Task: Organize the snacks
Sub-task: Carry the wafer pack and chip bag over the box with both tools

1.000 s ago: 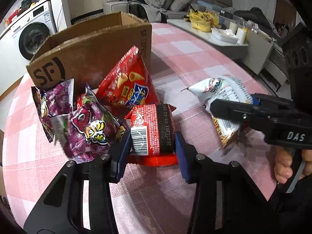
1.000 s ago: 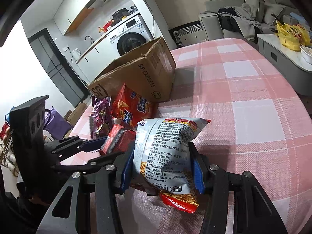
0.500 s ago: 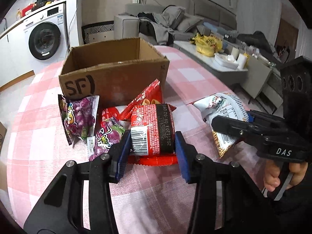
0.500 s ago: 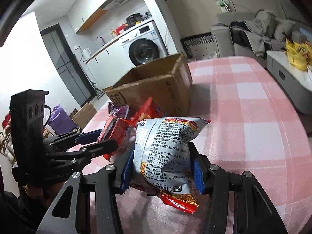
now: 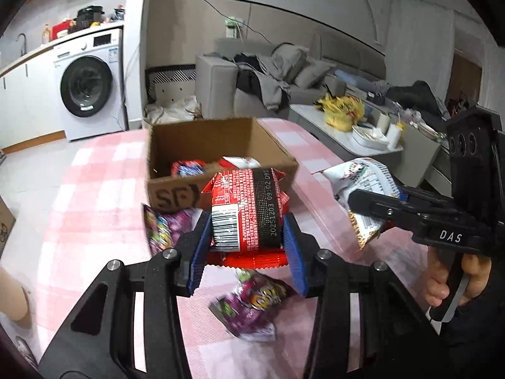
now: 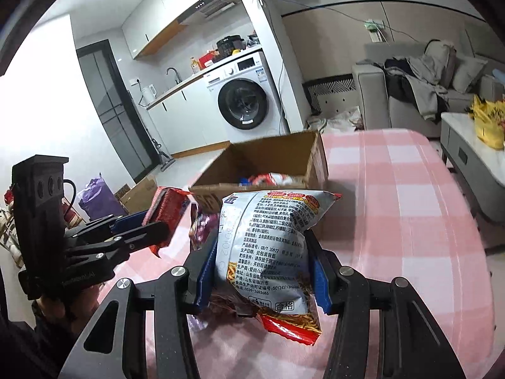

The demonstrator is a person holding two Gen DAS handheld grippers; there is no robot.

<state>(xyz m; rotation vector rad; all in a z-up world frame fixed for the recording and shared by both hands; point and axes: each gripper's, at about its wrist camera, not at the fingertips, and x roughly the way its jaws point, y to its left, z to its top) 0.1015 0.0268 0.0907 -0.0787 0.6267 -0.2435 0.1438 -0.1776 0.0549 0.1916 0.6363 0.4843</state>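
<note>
Snacks were clamped in both grippers: a red packet (image 5: 247,208) was pinched between the left gripper (image 5: 246,237) fingers, a white noodle bag (image 6: 268,246) between the right gripper (image 6: 262,271) fingers. Ahead of both, an open cardboard box (image 5: 164,195) was seen on the pink checked bench (image 5: 94,189), purple packets (image 5: 252,306) lying beneath the left fingers.

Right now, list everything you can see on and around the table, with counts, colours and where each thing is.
Red snack pack: one, red with black band, clamped in left gripper above table.
White snack bag: one, white and red, clamped in right gripper.
Purple snack bags: two, purple, on the tablecloth before the box.
Cardboard box: one, brown, open, mid-table, snacks inside.
Tablecloth: one, pink checked.
Washing machine: one, white, back left.
Sofa: one, grey, clothes piled on it.
Left gripper: black, blue pads.
Right gripper: black, blue pads.
</note>
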